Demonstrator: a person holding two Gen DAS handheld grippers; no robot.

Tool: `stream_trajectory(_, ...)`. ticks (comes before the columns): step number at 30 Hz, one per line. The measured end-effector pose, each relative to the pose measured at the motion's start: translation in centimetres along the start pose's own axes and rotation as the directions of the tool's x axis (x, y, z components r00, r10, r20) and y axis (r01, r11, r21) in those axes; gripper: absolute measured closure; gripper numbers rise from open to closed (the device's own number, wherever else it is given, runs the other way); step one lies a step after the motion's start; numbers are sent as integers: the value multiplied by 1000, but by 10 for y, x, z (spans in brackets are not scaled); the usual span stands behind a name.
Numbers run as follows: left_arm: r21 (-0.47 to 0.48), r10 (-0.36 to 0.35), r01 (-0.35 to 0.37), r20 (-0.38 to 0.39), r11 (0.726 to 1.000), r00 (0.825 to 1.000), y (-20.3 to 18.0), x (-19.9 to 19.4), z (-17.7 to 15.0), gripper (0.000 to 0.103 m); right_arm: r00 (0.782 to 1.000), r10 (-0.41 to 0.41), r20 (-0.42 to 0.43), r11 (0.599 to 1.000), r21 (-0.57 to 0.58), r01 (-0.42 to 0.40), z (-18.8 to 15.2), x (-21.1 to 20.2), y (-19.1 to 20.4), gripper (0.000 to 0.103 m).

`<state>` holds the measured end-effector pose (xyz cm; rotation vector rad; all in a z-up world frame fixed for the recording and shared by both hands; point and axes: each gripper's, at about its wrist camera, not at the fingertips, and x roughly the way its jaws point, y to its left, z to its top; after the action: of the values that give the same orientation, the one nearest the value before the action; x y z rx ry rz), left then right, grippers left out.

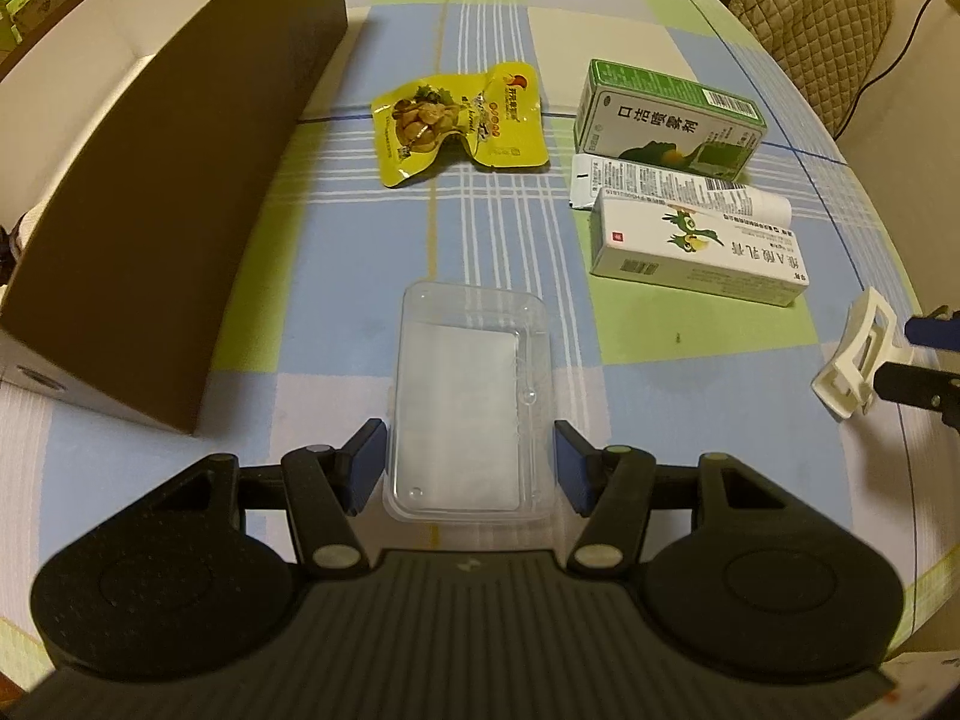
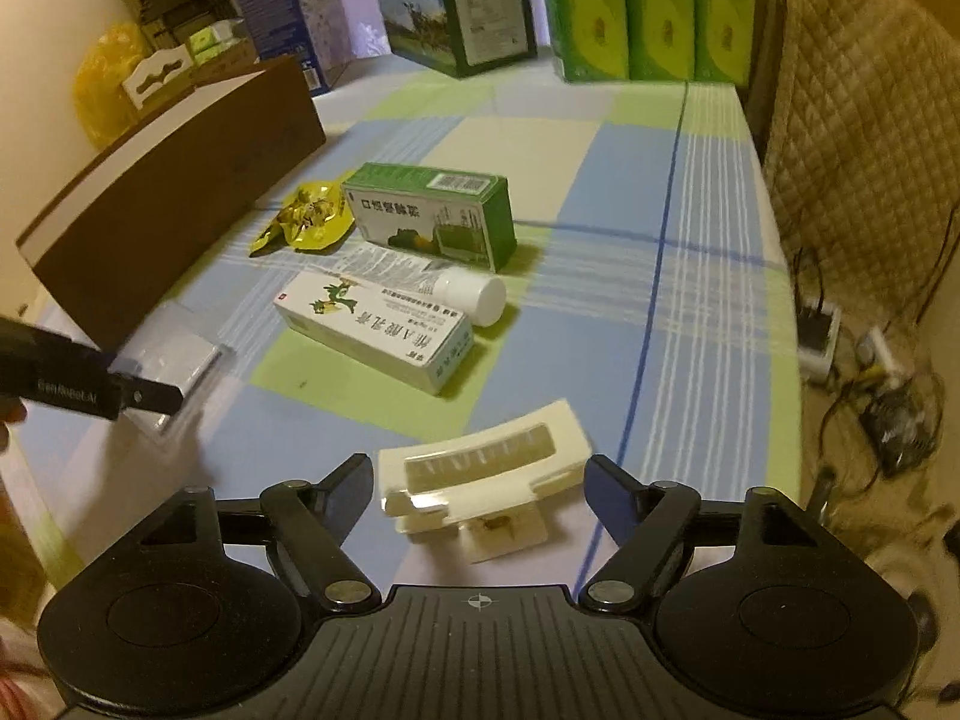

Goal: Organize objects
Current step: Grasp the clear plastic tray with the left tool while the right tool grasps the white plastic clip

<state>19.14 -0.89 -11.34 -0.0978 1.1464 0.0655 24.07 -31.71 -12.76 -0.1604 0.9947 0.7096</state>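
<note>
Currently, in the left wrist view, my left gripper sits low at bottom centre with its fingers spread wide on either side of a clear plastic tray. I cannot tell whether the pads touch the tray walls; a thin gap seems visible on both sides. The tray lies flat on the checked surface.

Upper centre of that frame: a yellow snack pouch, crumpled. To its right, a green box, then a white tube just below it, then a white carton touching the tube. A large brown box fills the left side of the frame.

In the right wrist view, my right gripper is at bottom centre, fingers wide apart, with a white plastic clip lying on the surface between them. The pads stand clear of it on both sides. The same clip shows at the right edge of the left view, beside the right gripper's tips.

Stacked green packages stand at the top of the right view, and a quilted cover at the upper right.
</note>
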Motion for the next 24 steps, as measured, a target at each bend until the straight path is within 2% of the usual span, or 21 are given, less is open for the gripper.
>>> stream_trajectory(3,-8,2,-2,2,1000,1000,2,-1,-2,47,998,0,-60,996,94,6,1,4,-5,29)
stream_trajectory(5,-10,2,-2,1,1000,1000,2,-1,-3,47,998,27,-54,986,165,-18,-1,3,-10,29)
stream_trajectory(7,-10,2,-2,1,1000,1000,2,-1,-3,47,999,20,-50,968,250,-7,-2,0,-16,31)
stream_trajectory(10,-7,1,-1,2,1000,1000,2,0,-3,47,997,31,-64,934,357,-6,-1,1,-24,62)
stream_trajectory(12,-5,0,0,2,1000,1000,1,1,-2,47,997,34,-68,917,399,-4,-1,2,-26,66)
stream_trajectory(15,-1,-2,2,1,1000,1000,0,2,-2,47,999,27,-41,921,390,-9,2,1,-24,79)
stream_trajectory(17,2,-4,4,2,1000,1000,-1,2,-2,47,999,22,-36,945,328,-9,7,0,-22,91)
stream_trajectory(18,2,-4,4,1,1000,1000,-1,2,-2,47,999,5,-34,958,287,5,9,-2,-20,93)
stream_trajectory(21,-1,-3,3,-1,1000,1000,1,3,-2,47,998,-59,-26,983,175,63,15,-3,-18,94)
stream_trajectory(24,-1,-2,2,-3,1000,1000,2,4,-2,47,998,-57,-23,976,208,60,13,1,-24,93)
